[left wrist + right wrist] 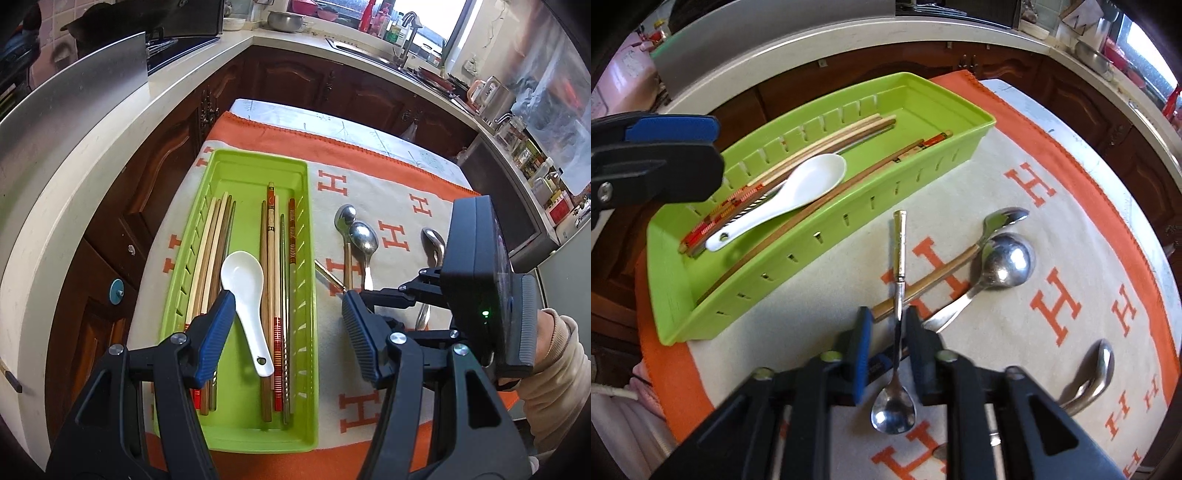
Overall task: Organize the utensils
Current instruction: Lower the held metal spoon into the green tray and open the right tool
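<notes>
Kitchen corner: pale countertop [92,147] over dark wood cabinets [295,81]. Orange-and-cream cloth [1089,229] covered the table. Green tray [255,170] held chopsticks [271,258] and white spoon [245,291]. Left gripper [288,325] jaws spread above tray. Right gripper [886,332] pinched small metal spoon [898,280] beside tray.

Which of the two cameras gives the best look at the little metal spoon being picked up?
The right wrist view. There the small spoon runs down the middle, pinched between the right tool fingers, bowl nearest the camera. The left wrist view shows only its handle tip beside the green tray; the left tool's finger hides the rest.
</notes>
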